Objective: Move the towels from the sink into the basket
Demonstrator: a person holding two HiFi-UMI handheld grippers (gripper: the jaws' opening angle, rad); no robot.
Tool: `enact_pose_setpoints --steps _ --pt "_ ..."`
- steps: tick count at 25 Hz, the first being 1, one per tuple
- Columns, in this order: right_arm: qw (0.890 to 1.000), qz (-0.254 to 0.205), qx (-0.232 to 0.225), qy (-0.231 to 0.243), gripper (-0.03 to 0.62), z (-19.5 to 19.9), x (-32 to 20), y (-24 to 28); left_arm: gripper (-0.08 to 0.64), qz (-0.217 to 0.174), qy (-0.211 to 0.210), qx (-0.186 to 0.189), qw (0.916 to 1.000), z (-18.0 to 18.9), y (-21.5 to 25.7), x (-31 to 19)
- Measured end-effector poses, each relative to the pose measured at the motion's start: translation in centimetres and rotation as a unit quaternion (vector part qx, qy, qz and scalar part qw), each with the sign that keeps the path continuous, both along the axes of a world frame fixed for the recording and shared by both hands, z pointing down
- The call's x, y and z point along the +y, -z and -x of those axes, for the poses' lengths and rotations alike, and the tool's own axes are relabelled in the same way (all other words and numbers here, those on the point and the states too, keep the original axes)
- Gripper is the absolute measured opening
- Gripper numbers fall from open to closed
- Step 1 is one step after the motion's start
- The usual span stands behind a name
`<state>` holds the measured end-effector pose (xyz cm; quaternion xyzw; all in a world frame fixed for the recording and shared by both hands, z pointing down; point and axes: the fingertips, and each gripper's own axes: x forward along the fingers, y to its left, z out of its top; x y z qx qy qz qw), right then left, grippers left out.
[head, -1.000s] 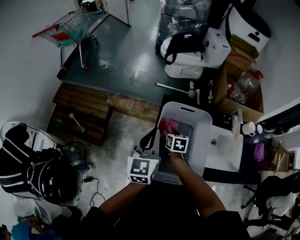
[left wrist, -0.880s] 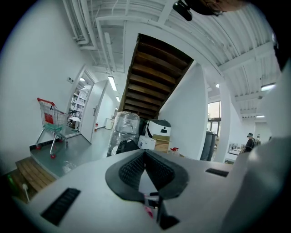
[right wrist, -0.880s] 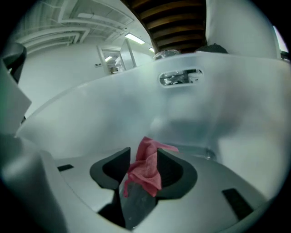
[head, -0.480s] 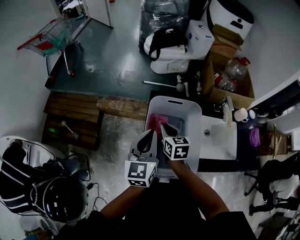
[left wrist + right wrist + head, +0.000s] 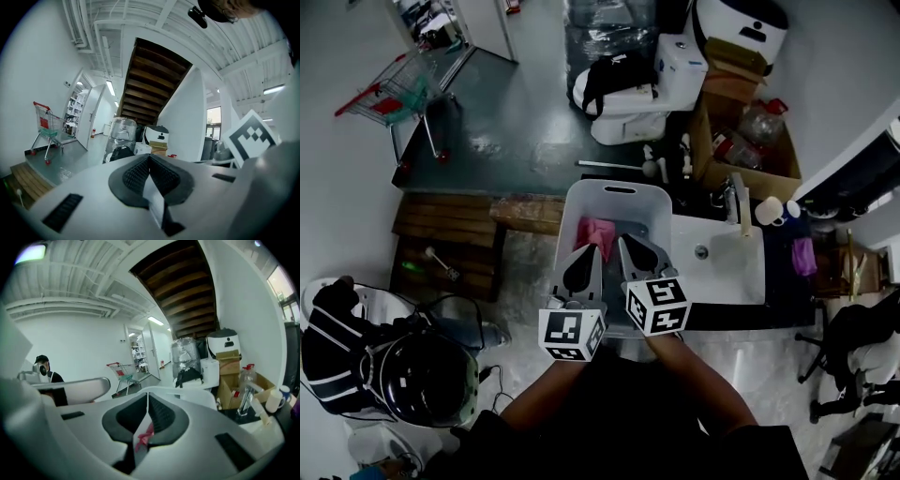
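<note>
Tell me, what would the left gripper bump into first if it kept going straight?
Nothing close. The left gripper points level over the basket; first in line looks like the white box beside the black bag, though depth is unclear.

Head view: dim and underexposed, corners sinking to black, straight lines bent toward the edges.
Floor [image 5: 534,131]: pale sheen patches from light overhead.
Sink [image 5: 727,272]: brightest spot, nearly washed out.
Left gripper view: bright and even; lit by ceiling tubes [image 5: 111,87]; window [image 5: 213,123] blown white; black fisheye ring all round.
Right gripper view: bright; glowing lamp [image 5: 29,252] at top left, strip light [image 5: 155,320] further back.
Fingers [image 5: 136,176]: soft and out of focus up close in both gripper views; room behind sharper.
</note>
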<state>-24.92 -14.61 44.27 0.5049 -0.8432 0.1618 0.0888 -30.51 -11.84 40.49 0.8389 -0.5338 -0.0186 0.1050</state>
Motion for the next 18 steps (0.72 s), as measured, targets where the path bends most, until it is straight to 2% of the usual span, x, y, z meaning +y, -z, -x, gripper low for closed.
enact_pose_setpoints --steps 4,10,18 --pt "0.999 -0.051 -0.007 0.000 0.026 -3.7 2.1 3.8 0.003 -0.009 -0.019 -0.005 0.9998 -4.0 1.4 1.4" --pt "0.996 -0.080 0.004 -0.036 0.026 -11.2 5.6 5.1 0.003 -0.019 -0.041 -0.003 0.9990 -10.4 2.1 4.1" --pt "0.994 -0.082 0.010 -0.070 0.026 -21.7 10.2 4.3 0.003 -0.044 -0.064 -0.008 0.9969 -20.5 2.7 8.5"
